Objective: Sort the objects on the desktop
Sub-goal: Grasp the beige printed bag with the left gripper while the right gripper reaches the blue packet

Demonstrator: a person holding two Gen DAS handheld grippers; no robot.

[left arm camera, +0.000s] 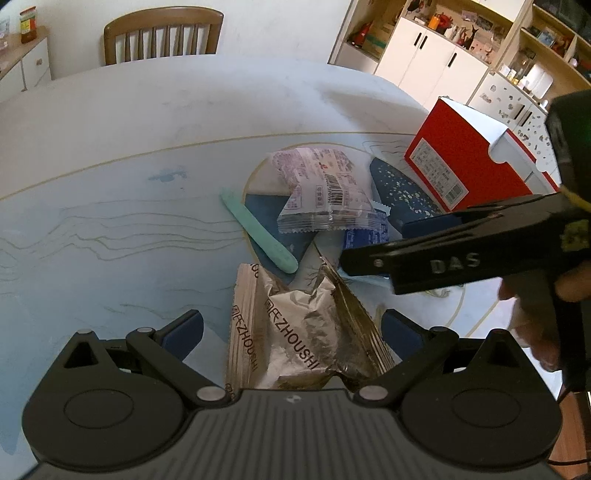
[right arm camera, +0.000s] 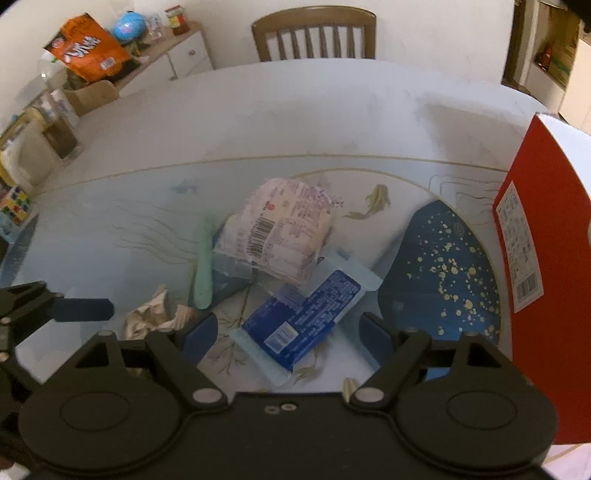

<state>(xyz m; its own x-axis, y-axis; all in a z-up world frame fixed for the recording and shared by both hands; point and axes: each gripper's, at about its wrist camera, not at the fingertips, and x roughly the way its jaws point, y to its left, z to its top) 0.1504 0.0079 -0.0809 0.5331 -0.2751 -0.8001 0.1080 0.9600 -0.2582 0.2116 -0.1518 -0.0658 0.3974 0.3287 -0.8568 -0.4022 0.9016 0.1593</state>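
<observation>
White wall and a wooden chair [left arm camera: 162, 35] close off the far side, and in front of them the big pale table [left arm camera: 147, 122] runs wide and bare to its far edge, with plenty of free room on its left half. Right side is tighter: a red box [left arm camera: 469, 162] stands upright near the table's right edge, tall enough to wall off that flank. Just beside it lies a dark blue speckled patch [right arm camera: 443, 266] in the table's printed pattern.

Now the clutter in the middle. A crinkled silver snack bag [left arm camera: 295, 332] lies nearest the left gripper [left arm camera: 291, 328], whose jaws stand wide on either side of it, pads apart from the foil, nothing gripped. Beyond it a pale pink packet [left arm camera: 325, 188] rests on top of the heap, overlapping a blue wrapper [right arm camera: 303, 317]. The right gripper [right arm camera: 286, 332] hangs over that blue wrapper, jaws spread wide, pads clear of it on both sides. In the left wrist view the right gripper comes in from the right, over the wrapper's near end.

Smallest piece: a mint green stick [left arm camera: 258, 232] lying slantwise at the left edge of the pile, touching the pink packet's corner area, open table to its left.
</observation>
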